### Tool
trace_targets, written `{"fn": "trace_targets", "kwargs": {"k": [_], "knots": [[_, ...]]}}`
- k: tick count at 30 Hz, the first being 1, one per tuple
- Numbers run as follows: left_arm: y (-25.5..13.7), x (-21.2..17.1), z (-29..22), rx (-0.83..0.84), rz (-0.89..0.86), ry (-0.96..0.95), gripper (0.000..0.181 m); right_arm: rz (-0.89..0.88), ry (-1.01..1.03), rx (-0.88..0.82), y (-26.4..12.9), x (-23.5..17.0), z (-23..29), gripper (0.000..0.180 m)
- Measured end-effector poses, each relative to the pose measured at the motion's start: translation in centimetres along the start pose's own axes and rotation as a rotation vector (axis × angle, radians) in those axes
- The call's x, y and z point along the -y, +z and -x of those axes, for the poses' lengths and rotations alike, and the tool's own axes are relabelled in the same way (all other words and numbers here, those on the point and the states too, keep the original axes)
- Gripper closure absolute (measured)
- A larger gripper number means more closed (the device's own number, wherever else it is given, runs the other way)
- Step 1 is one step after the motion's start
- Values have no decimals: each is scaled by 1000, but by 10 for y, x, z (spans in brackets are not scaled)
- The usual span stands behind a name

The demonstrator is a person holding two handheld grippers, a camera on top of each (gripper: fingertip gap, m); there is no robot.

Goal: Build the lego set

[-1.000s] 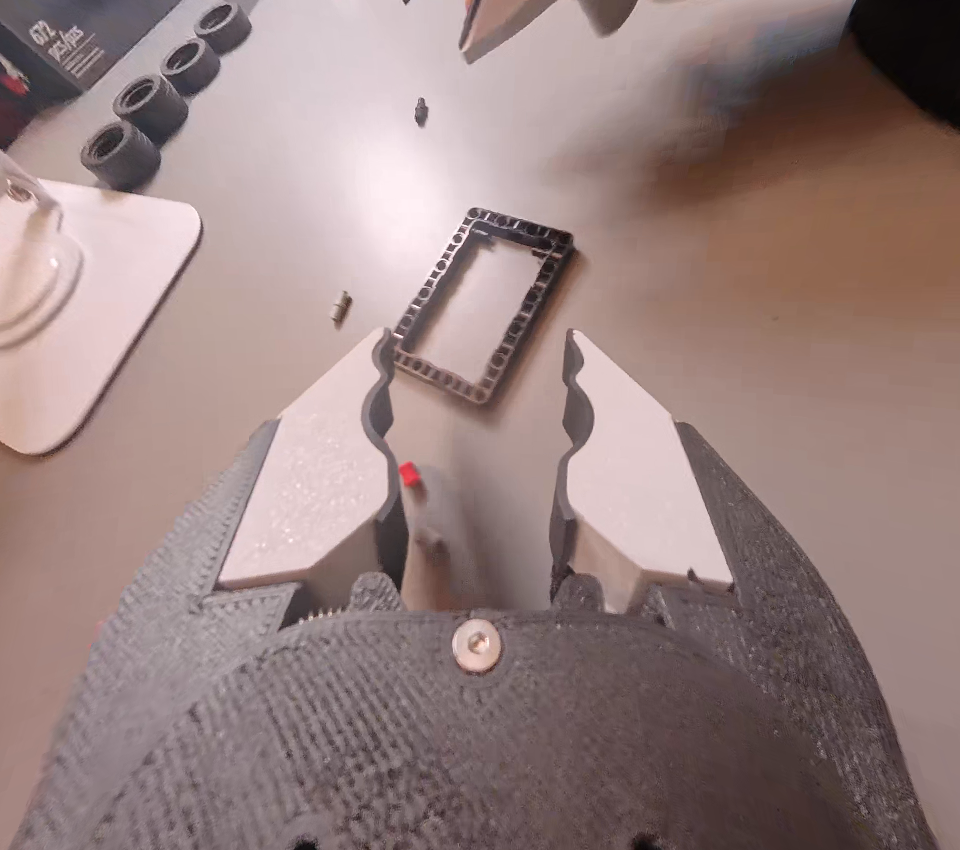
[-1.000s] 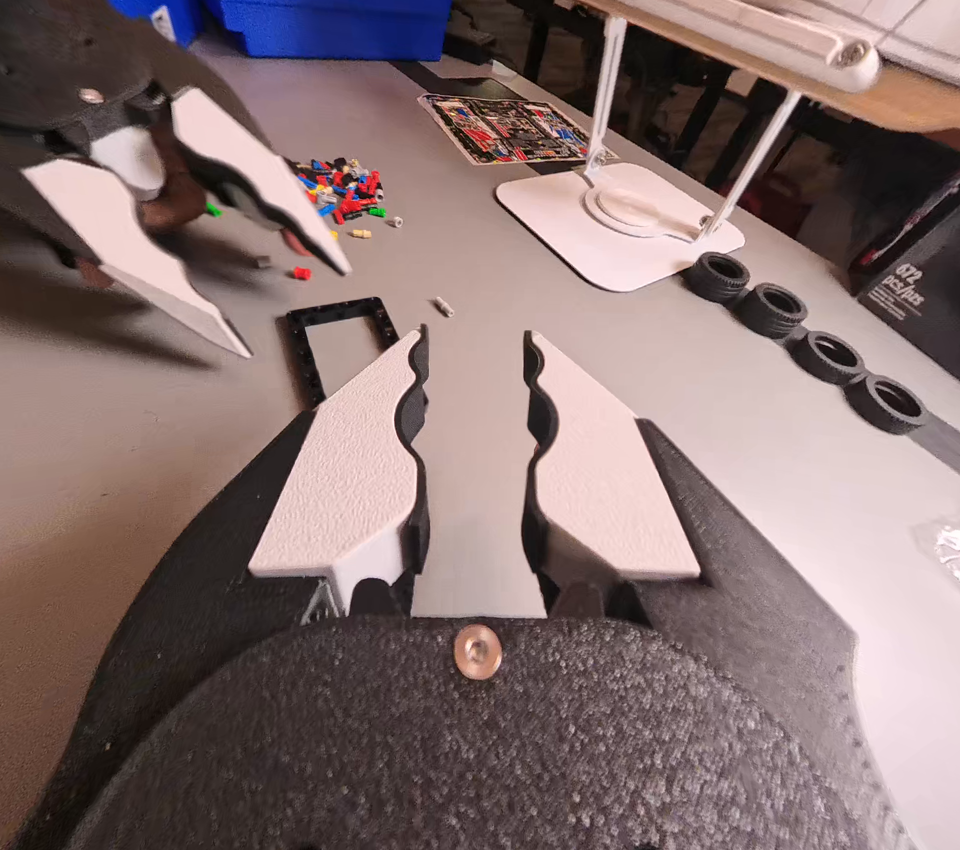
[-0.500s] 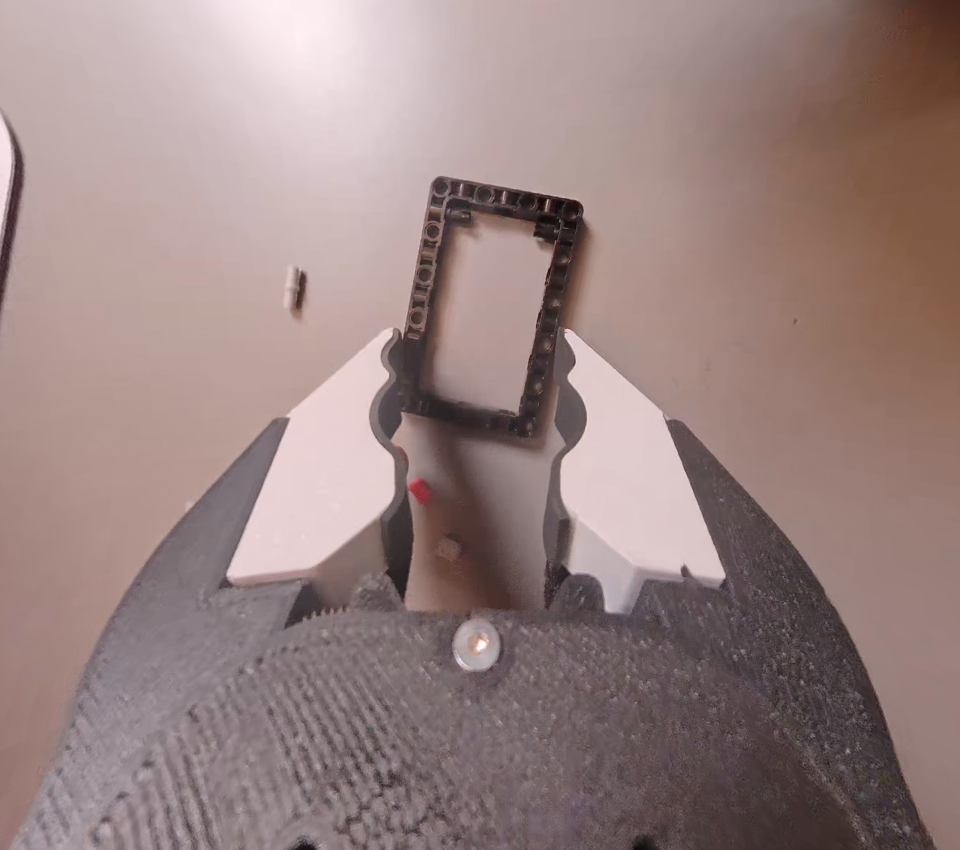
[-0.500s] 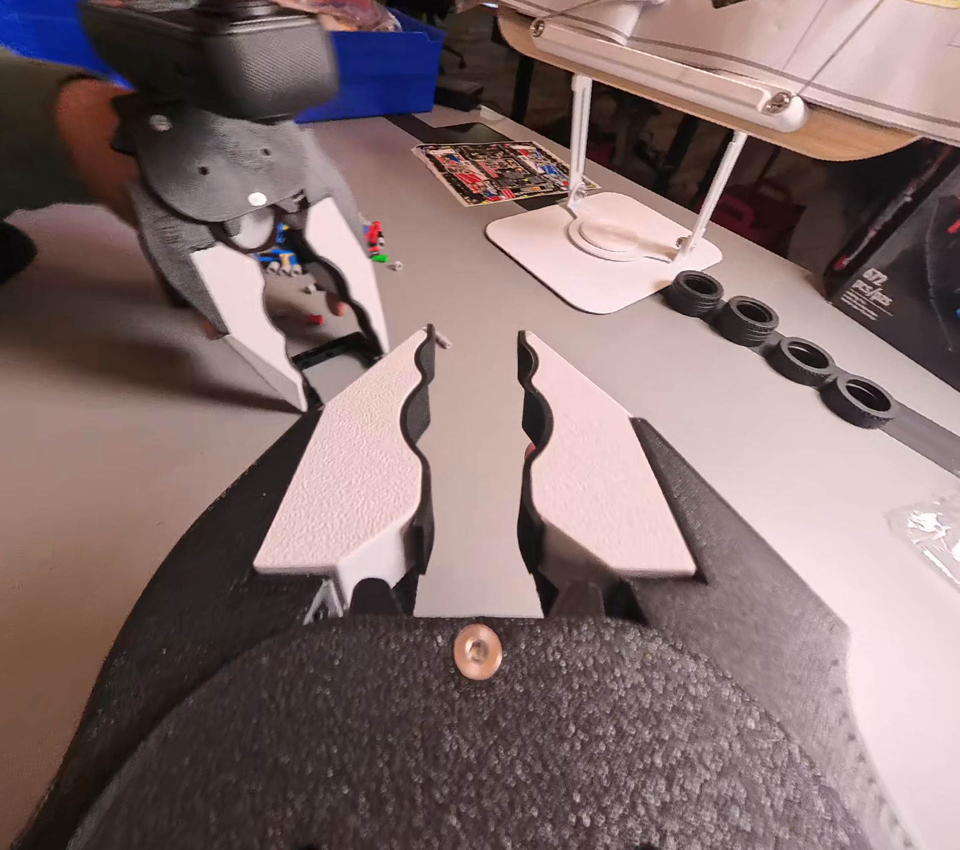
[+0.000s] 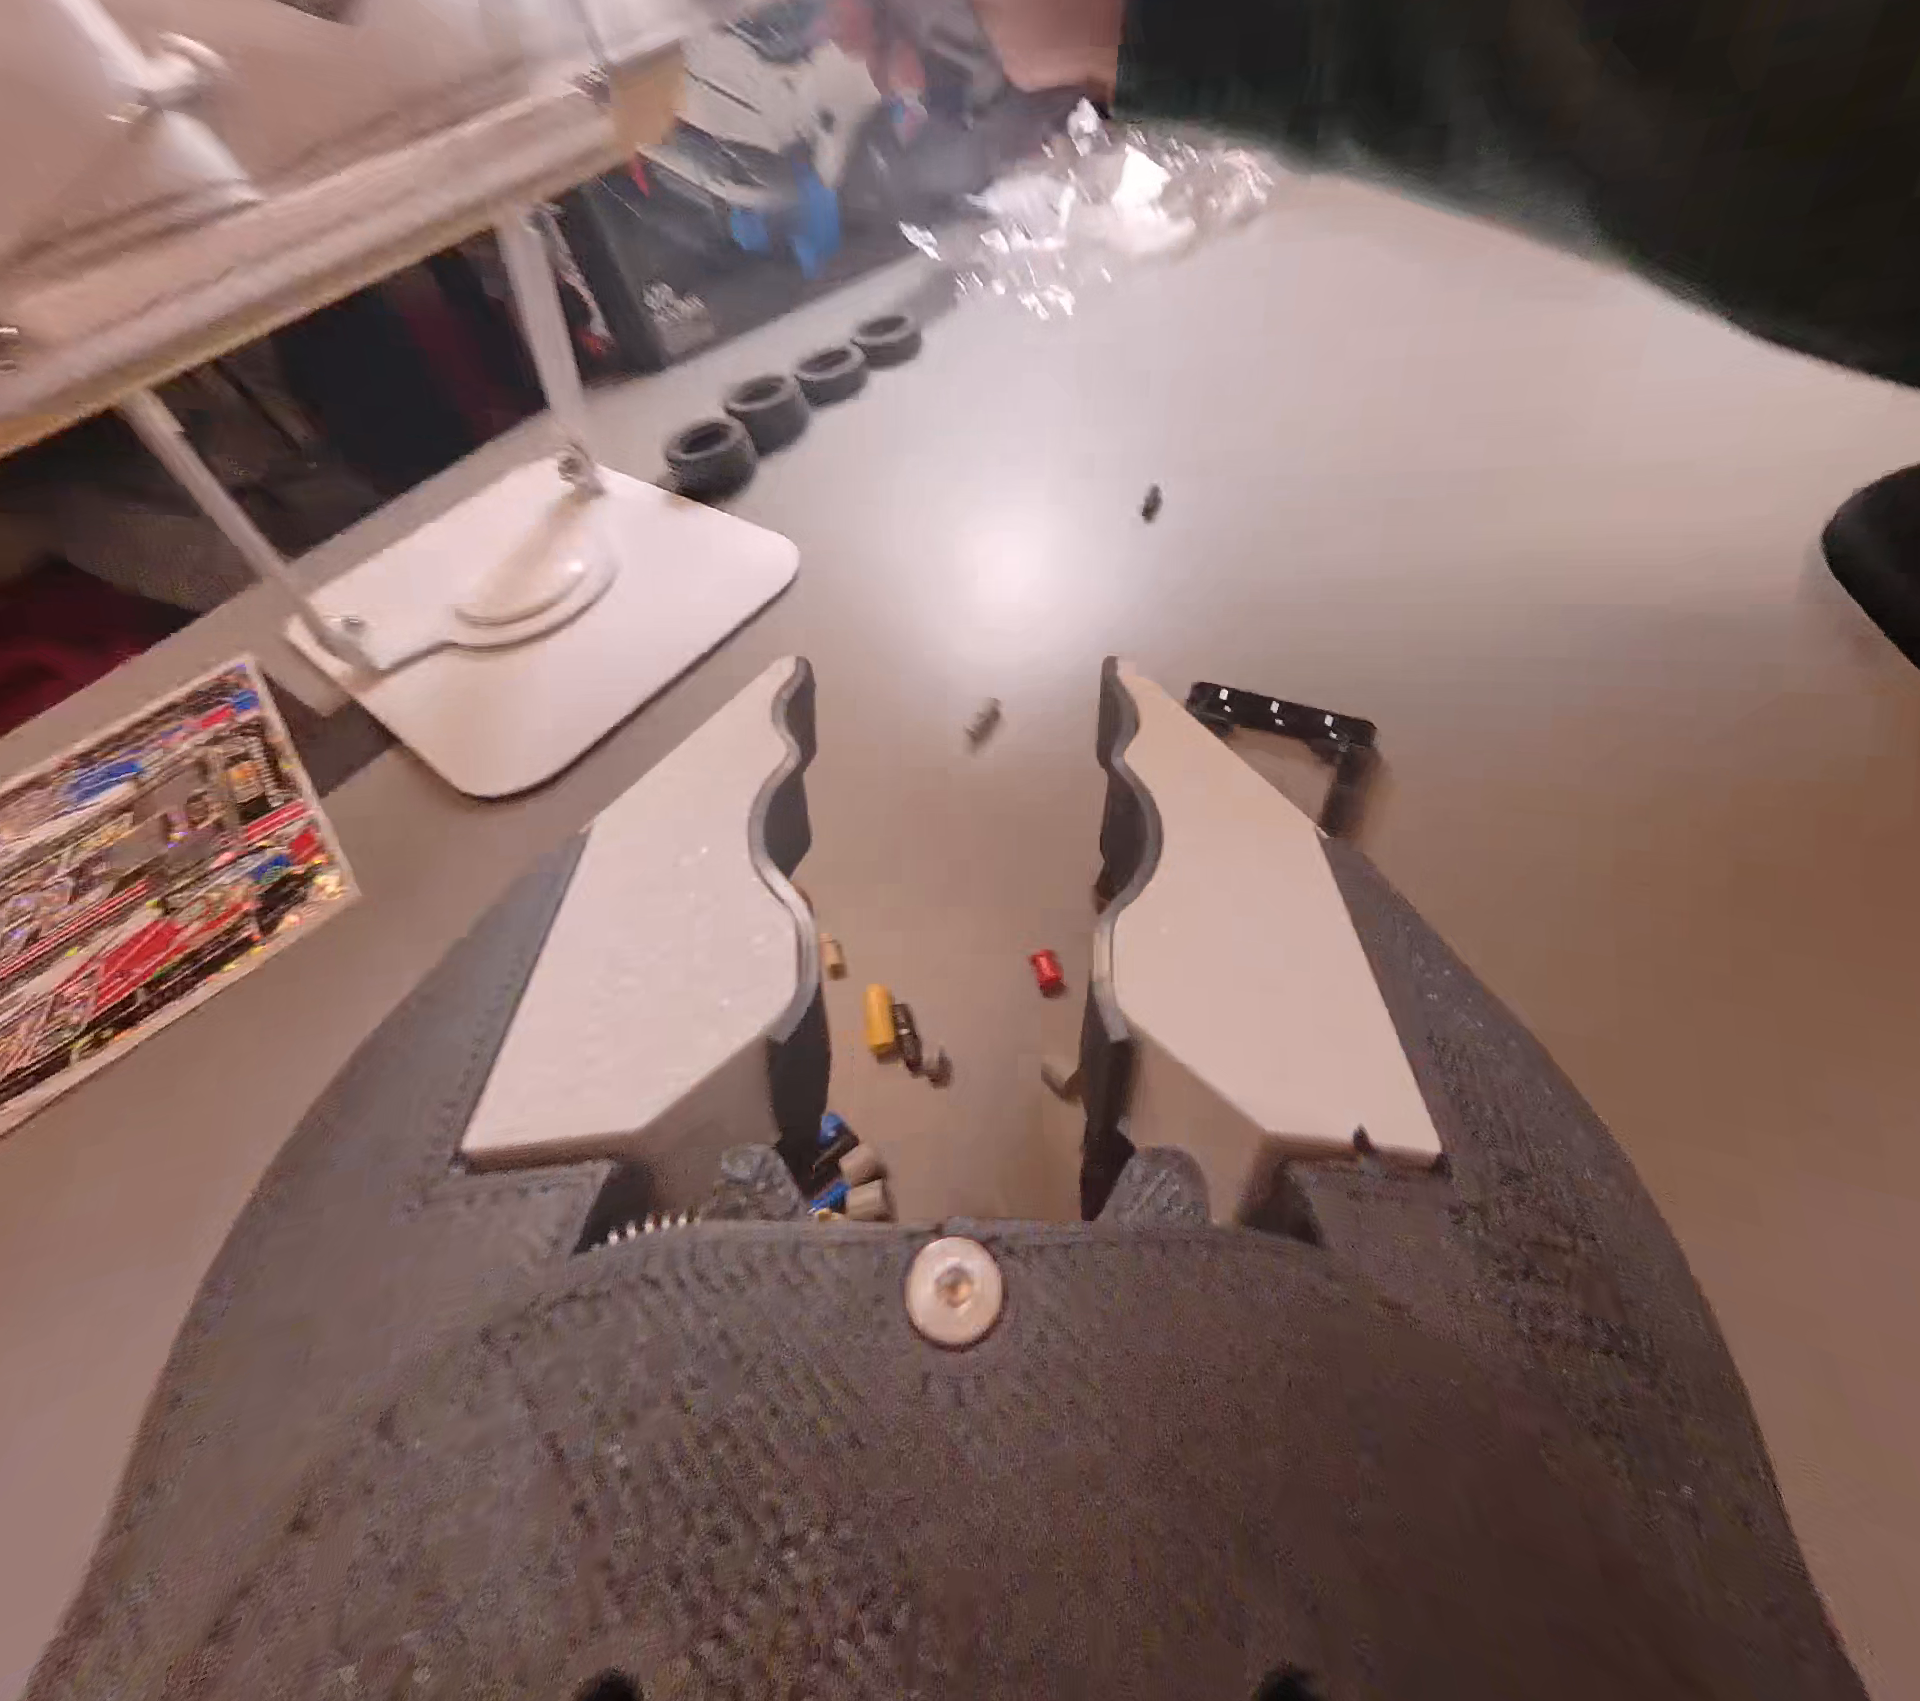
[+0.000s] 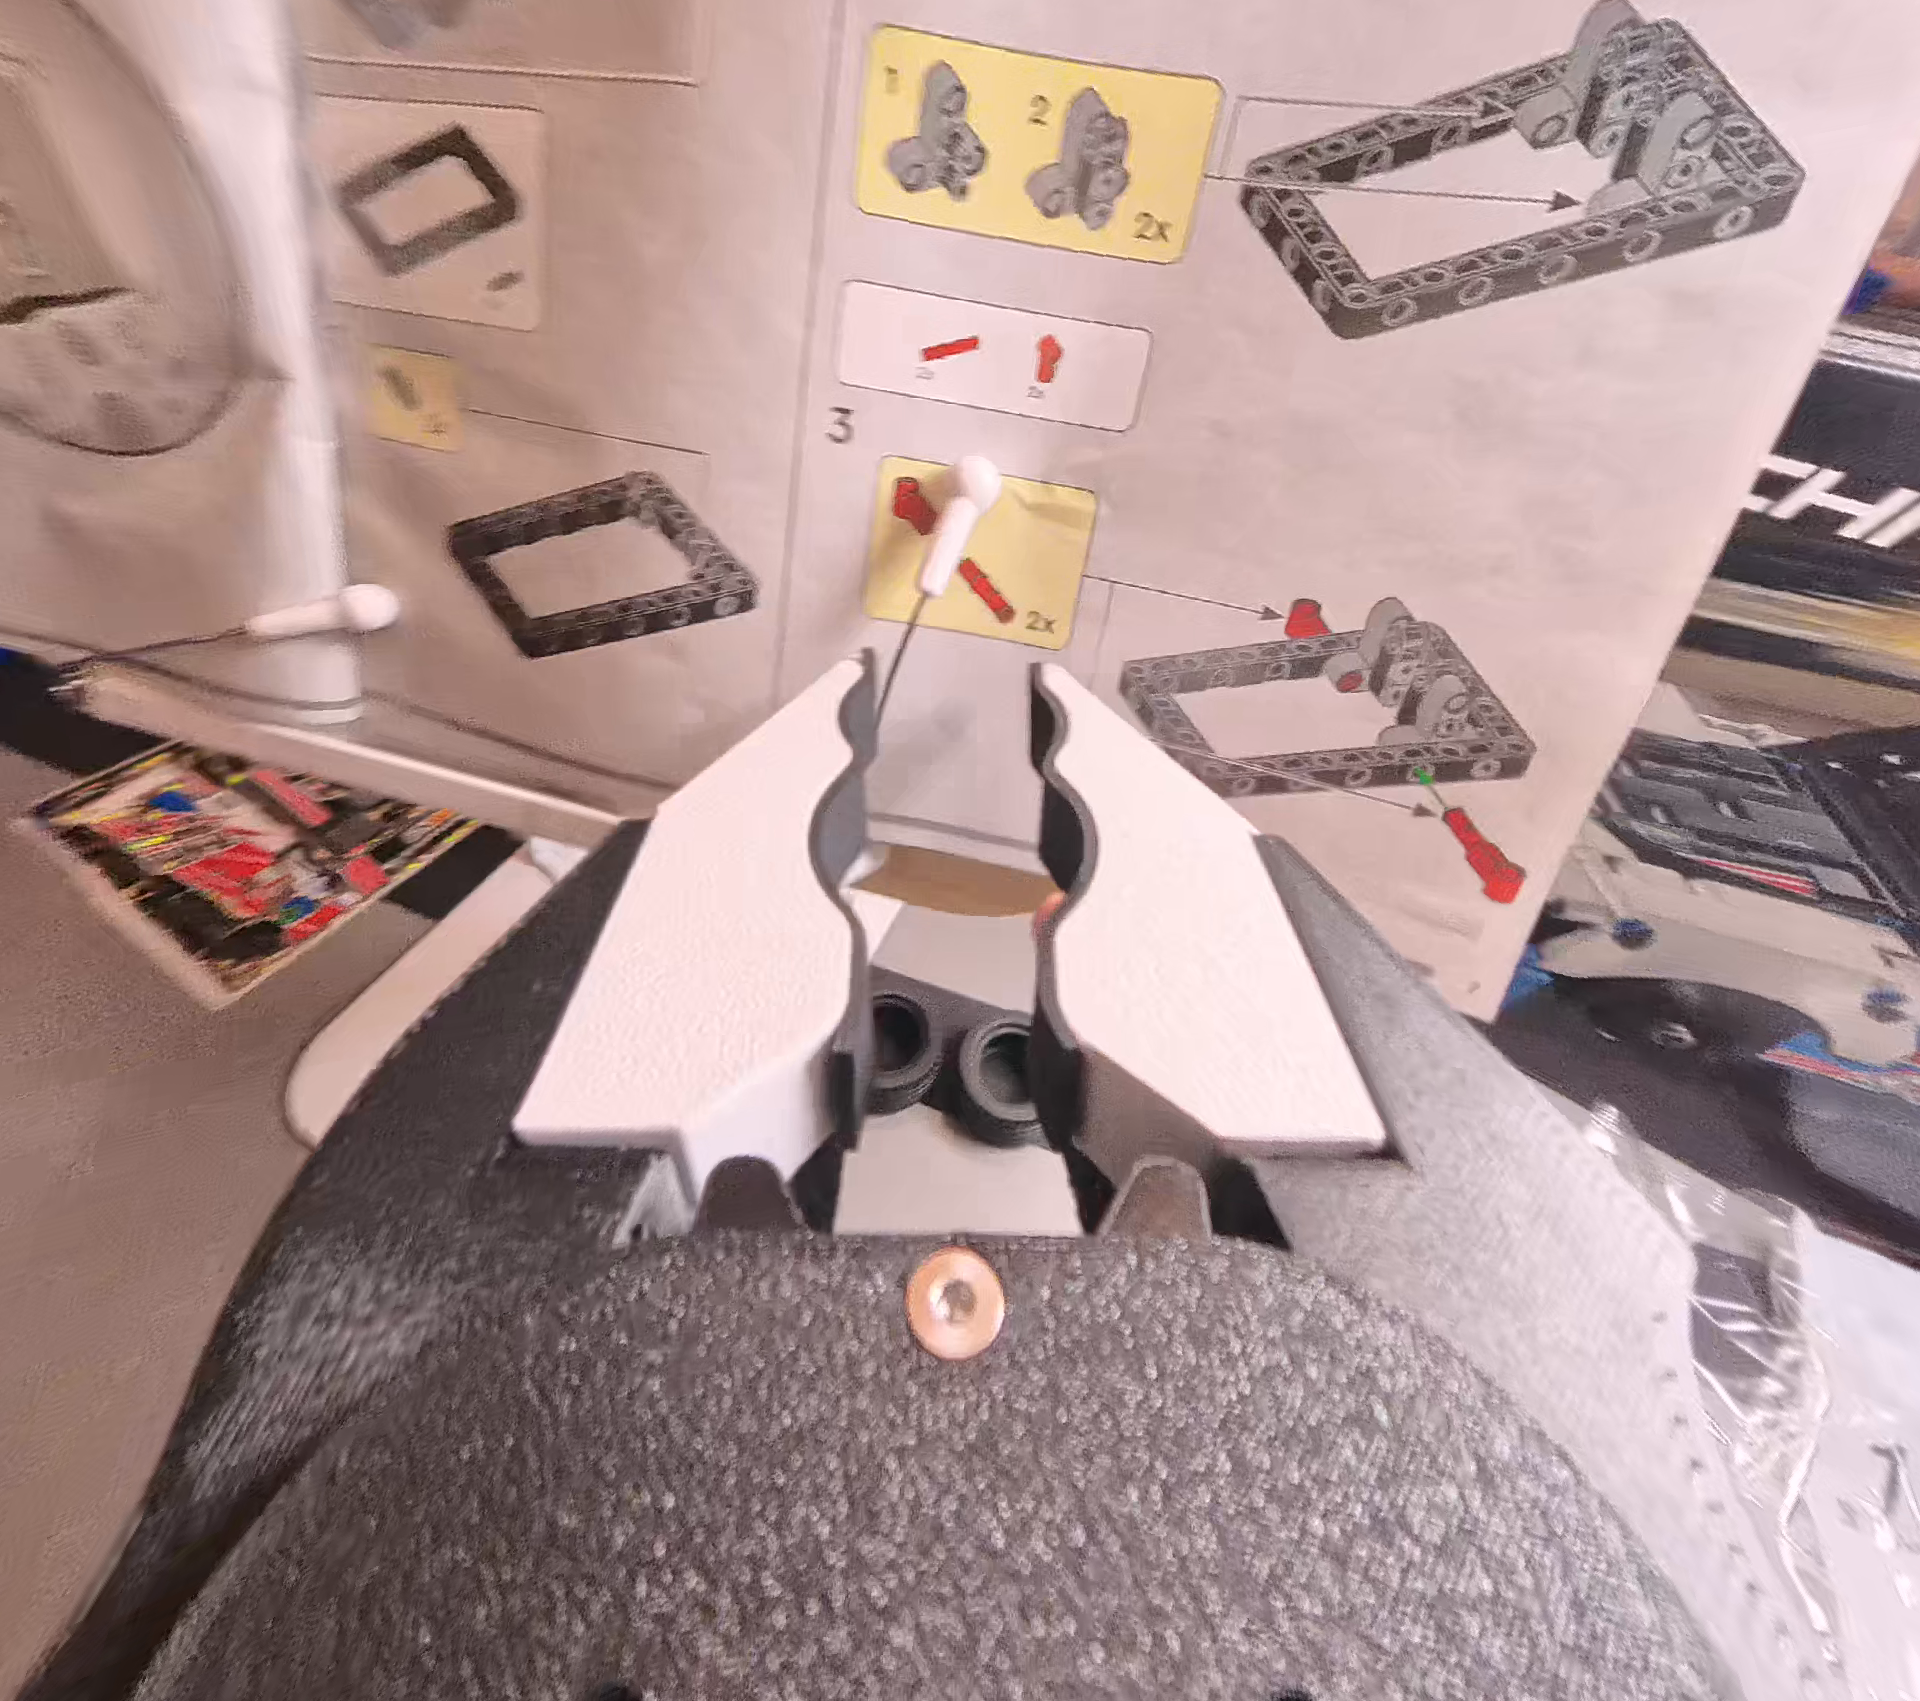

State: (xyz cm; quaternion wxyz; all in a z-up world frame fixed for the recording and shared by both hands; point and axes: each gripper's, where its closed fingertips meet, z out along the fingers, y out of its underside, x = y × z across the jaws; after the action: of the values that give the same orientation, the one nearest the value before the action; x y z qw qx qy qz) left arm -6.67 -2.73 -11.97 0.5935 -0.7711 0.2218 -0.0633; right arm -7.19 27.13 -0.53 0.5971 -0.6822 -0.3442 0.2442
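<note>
Behind the left hand-held gripper point(image 5: 951, 695), black frame point(image 5: 1299, 732) half-hidden.

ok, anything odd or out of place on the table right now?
Nothing damaged. Small loose pieces, a yellow pin and a red pin, lie scattered under the open left tool; crumpled clear plastic wrap lies at the far edge.

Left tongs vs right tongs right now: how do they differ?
1. Left tongs look down at the table; right tongs face the instruction sheet.
2. Between the fingers: small loose pieces, including a red pin, for the left; two black tyres for the right.
3. The left gap looks wider.

Shared: both open, holding nothing; white fingers on dark bodies.
</note>
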Motion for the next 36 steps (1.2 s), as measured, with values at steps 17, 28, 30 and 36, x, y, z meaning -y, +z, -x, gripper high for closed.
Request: {"fn": "trace_targets", "kwargs": {"k": [17,28,30,36], "knots": [[5,-14,4,32,-9,27,133,-169,474,97,-12,-36,-15,176],[4,-13,5,50,-16,37,134,-166,420,161,-16,-33,-7,159],[2,-9,8,72,-34,41,135,-165,401,158,-21,-35,-5,148],[-11,5,33,187,-129,-11,127,-288,163,76,-54,-16,-2,147]]}}
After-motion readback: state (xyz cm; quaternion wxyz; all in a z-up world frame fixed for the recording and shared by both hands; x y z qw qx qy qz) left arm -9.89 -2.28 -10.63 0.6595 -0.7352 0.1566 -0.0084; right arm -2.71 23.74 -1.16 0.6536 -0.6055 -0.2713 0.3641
